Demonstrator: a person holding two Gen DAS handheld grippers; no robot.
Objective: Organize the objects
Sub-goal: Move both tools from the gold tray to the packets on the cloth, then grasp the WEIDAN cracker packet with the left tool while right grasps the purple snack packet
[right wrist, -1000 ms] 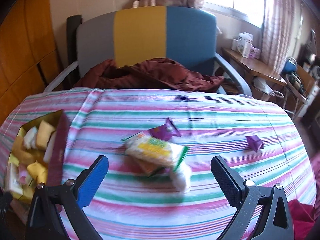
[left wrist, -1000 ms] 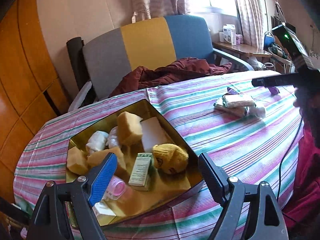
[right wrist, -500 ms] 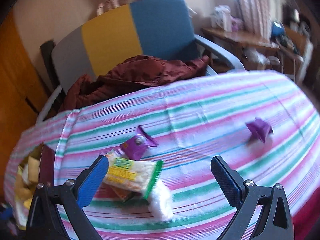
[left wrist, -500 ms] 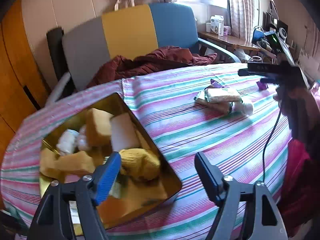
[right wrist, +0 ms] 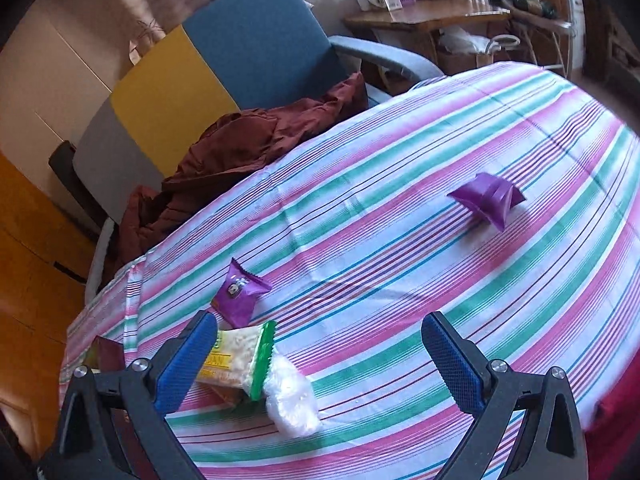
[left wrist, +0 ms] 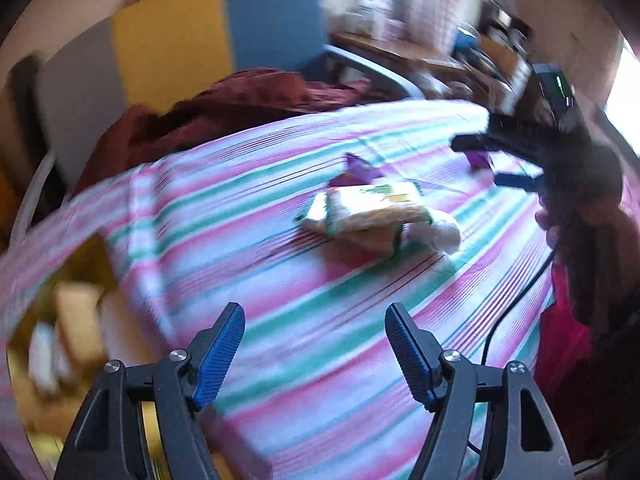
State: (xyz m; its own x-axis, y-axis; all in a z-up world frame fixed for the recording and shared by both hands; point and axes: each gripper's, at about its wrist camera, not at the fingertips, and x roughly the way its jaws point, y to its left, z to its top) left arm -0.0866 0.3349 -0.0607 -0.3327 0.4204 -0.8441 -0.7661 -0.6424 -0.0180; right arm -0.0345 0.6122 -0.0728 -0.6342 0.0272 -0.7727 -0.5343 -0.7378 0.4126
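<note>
The right tool (right wrist: 316,354) stands wide with nothing between its pads. From it, the lone purple packet (right wrist: 486,199) lies toward one o'clock on the striped worktop (right wrist: 400,280), well apart, its long axis running about ten to four. The snack pile (right wrist: 256,364) sits just beside its left pad at nine o'clock. The left tool (left wrist: 314,342), empty with jaws closing, has that pile (left wrist: 372,212) toward one o'clock, so I judge the right tool nearer to both.
</note>
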